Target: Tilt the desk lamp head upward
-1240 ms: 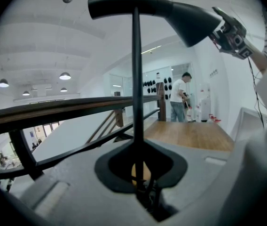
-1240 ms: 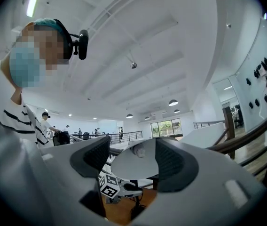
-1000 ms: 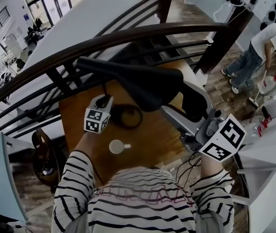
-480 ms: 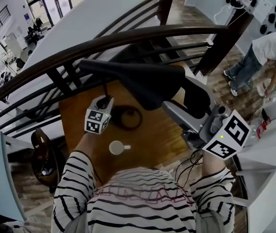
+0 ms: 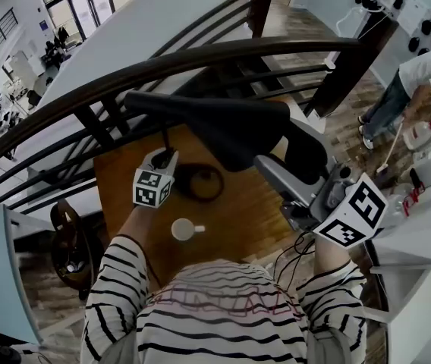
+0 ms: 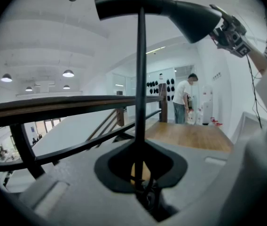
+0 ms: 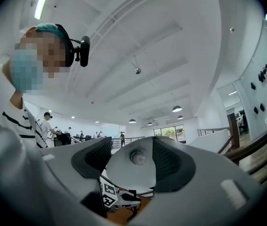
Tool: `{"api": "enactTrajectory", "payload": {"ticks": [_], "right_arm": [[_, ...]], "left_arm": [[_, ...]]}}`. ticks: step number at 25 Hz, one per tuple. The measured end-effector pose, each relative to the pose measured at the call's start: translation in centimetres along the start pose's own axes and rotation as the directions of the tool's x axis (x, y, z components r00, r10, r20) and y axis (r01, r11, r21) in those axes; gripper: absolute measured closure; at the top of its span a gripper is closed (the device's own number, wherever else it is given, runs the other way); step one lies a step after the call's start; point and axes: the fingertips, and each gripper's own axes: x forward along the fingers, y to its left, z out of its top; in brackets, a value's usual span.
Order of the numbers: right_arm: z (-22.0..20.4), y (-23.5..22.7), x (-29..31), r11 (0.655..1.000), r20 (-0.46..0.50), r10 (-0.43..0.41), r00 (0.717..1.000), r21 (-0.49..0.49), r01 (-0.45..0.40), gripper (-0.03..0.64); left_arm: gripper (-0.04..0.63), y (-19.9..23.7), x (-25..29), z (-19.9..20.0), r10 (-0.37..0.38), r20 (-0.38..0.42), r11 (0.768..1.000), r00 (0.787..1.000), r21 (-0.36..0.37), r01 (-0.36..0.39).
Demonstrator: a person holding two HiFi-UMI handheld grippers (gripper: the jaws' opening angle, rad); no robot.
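left tool (image 6: 140, 167) is clamped on the thin black lamp stem (image 6: 141, 79), low down, just above the round black lamp base (image 5: 197, 182); the stem stands upright. right tool (image 7: 134, 149) is wide and closing, with the white inside and bulb of the black cone-shaped lamp head (image 7: 138, 172) between its pads, not yet clamped. From the head view, the lamp head hangs over the middle of the brown wooden surface (image 5: 234, 214), narrow end left, wide end right, and the right tool meets it at the wide end. small white cup (image 5: 186, 229) sits on the near part of the surface, apart from the base. dark curved railing (image 5: 162, 67) runs along the far side. person in a white shirt (image 5: 420, 70) is at the far right, well apart.
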Motion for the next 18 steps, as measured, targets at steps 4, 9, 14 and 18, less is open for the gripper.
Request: {"api": "enactTrajectory", "payload": {"ticks": [4,9,14,18], "right_arm": [[-0.1,0.1,-0.2,1.000,0.027,-0.002,1.000,0.002,0.002,0.342],[-0.9,-0.1,-0.5,0.999,0.050,-0.016,0.999,0.034,0.014,0.331],[-1.9,-0.1,-1.2,0.998,0.047,-0.021,0.999,0.055,0.019,0.331],[-2.3,-0.1,-1.6,0.997,0.053,-0.026,0.998,0.071,0.023,0.331]], "left_arm": [[0.554,0.0,0.0,-0.1,0.005,-0.001,1.000,1.000,-0.012,-0.005],[0.552,0.0,0.1,-0.3,0.006,-0.011,1.000,1.000,-0.008,-0.006],[0.552,0.0,0.1,-0.6,0.009,-0.029,1.000,1.000,-0.003,-0.009],[0.552,-0.1,0.3,-0.5,0.004,-0.046,1.000,0.999,-0.010,-0.005]]}}
